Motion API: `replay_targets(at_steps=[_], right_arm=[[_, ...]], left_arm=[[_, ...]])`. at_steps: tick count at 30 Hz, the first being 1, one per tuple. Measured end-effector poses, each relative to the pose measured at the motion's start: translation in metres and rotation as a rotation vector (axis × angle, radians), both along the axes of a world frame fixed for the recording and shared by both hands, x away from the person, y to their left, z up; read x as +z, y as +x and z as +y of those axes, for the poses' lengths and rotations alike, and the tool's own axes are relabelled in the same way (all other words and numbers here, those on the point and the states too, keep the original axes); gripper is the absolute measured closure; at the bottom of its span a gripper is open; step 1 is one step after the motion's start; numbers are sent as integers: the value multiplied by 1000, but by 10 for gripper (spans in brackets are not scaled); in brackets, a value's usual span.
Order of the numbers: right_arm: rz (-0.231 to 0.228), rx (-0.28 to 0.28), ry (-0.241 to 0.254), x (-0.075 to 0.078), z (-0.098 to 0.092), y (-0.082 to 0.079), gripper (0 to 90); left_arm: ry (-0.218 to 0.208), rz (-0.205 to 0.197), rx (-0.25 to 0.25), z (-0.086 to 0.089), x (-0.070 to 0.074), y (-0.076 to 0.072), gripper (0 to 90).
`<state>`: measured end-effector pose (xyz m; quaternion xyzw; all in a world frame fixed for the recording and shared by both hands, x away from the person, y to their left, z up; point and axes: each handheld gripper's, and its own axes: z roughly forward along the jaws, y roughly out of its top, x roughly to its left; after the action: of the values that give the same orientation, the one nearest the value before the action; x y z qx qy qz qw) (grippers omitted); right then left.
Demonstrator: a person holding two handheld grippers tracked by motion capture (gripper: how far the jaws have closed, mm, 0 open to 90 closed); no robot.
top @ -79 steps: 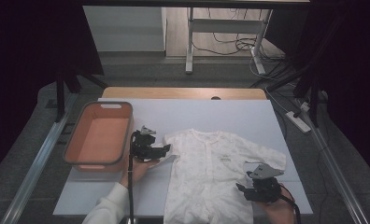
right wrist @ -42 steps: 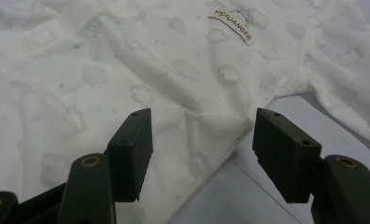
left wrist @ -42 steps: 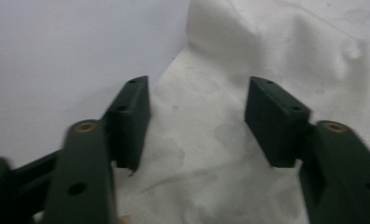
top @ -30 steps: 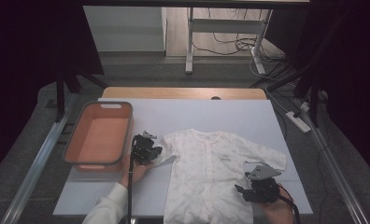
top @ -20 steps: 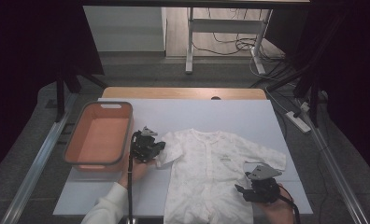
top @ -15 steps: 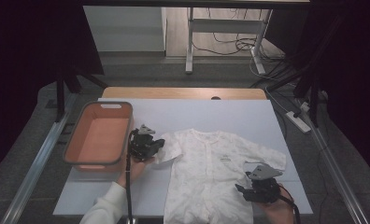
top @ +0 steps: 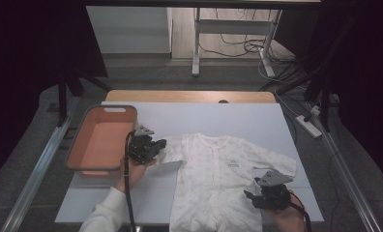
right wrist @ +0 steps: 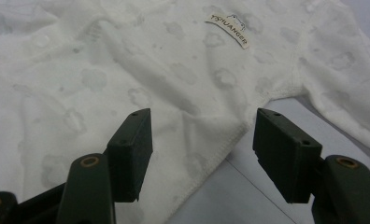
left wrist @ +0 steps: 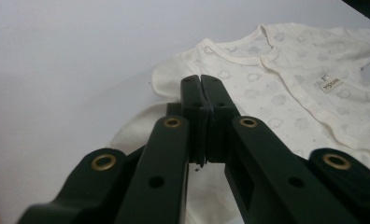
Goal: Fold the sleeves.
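A white baby garment point(top: 218, 179) with a faint cloud print lies spread on the pale table point(top: 228, 116). My left gripper point(top: 156, 145) is at the garment's left sleeve. In the left gripper view the jaws point(left wrist: 202, 116) are pressed together on the sleeve cloth point(left wrist: 141, 126), which rises off the table toward them. My right gripper point(top: 251, 198) hovers at the garment's lower right side. In the right gripper view its jaws point(right wrist: 202, 154) stand apart over the side seam point(right wrist: 230, 135), with a small label point(right wrist: 227, 23) farther up the cloth.
An orange basket point(top: 78, 159) with a grey rim stands at the table's left, just beside my left gripper. Bare table point(top: 218, 121) lies behind the garment. Beyond the table's far edge are a desk frame point(top: 195, 43) and floor cables point(top: 238, 46).
My left gripper has risen a little and drifted left with the sleeve, pulling it up off the table. The right gripper has stayed put.
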<state>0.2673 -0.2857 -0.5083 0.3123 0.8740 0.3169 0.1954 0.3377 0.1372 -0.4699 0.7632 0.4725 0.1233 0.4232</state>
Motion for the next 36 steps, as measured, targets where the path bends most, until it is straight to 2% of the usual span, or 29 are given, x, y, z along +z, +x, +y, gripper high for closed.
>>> replay_targets(at_steps=[36], right_arm=[[15, 19, -21, -5, 3, 1, 375]], left_arm=[[13, -9, -41, -17, 0, 1, 873]])
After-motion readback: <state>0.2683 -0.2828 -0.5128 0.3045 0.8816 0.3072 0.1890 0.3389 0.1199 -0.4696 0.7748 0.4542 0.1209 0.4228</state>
